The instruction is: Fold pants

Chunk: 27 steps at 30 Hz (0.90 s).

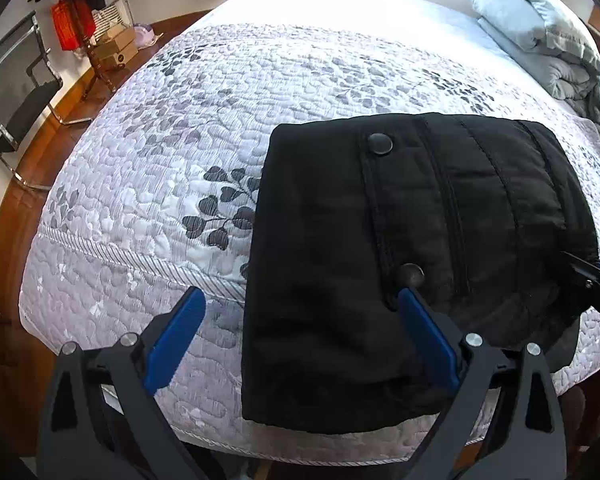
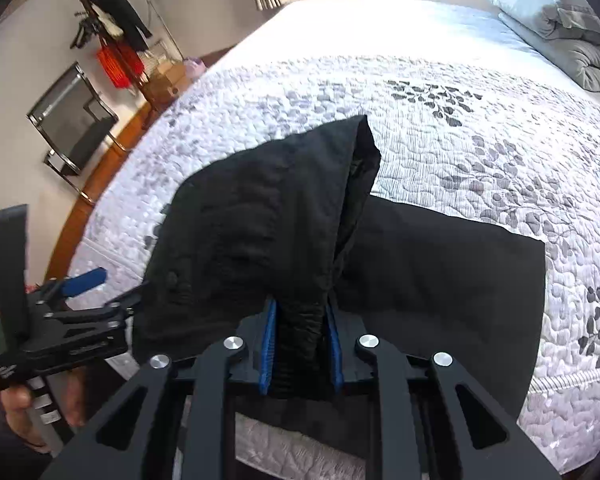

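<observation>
Black pants [image 1: 412, 240] lie folded in a thick stack near the front edge of the bed, with two dark buttons showing on top. My left gripper [image 1: 300, 304] is open; its right blue finger [image 1: 424, 332] rests on the pants and its left finger is over the quilt. My right gripper [image 2: 300, 312] is shut on a bunched fold of the pants [image 2: 268, 216] and holds it lifted above the flat layer [image 2: 452, 264]. The left gripper also shows in the right wrist view [image 2: 80, 292], held in a hand. The right gripper's tip shows in the left wrist view [image 1: 596, 276].
The bed carries a white quilt [image 1: 220, 120] with grey leaf print. A grey folded duvet and pillow [image 1: 540, 28] sit at the far right. A black chair [image 1: 16, 92], a coat stand [image 2: 112, 40] and boxes stand by the wall on the left, on a wooden floor.
</observation>
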{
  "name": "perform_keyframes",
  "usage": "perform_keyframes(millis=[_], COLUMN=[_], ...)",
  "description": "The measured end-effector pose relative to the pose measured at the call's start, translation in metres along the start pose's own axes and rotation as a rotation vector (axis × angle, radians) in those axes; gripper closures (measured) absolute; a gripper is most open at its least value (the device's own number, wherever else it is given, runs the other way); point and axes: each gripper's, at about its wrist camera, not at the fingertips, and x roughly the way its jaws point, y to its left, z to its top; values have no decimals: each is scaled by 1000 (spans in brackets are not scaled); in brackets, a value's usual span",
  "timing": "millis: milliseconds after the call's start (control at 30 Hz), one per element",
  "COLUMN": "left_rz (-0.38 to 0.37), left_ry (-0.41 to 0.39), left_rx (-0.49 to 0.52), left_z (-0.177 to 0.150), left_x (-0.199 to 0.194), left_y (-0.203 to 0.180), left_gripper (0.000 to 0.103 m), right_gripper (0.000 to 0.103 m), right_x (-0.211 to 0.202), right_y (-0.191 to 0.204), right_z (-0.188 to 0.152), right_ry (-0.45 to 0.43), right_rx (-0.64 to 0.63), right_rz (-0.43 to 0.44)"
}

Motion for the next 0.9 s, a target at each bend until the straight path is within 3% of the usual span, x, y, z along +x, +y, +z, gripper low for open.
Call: perform_keyframes(millis=[233,467,900], left_rz=[-30,-48,-48], left_ry=[-13,-25,-10], left_rx=[38,61,123], left_z=[-2,-3,-9], left_x=[-10,-17,-15], left_y=[-20,-34,-60], left_gripper=[6,6,6], right_gripper=[82,82,82], right_x=[-41,-84,-89], right_y=[-12,-41,-76], right_z=[-12,-18,-41], right_ry=[-67,-134,-115], right_rx=[37,82,152], right_rz=[3,-57,-84])
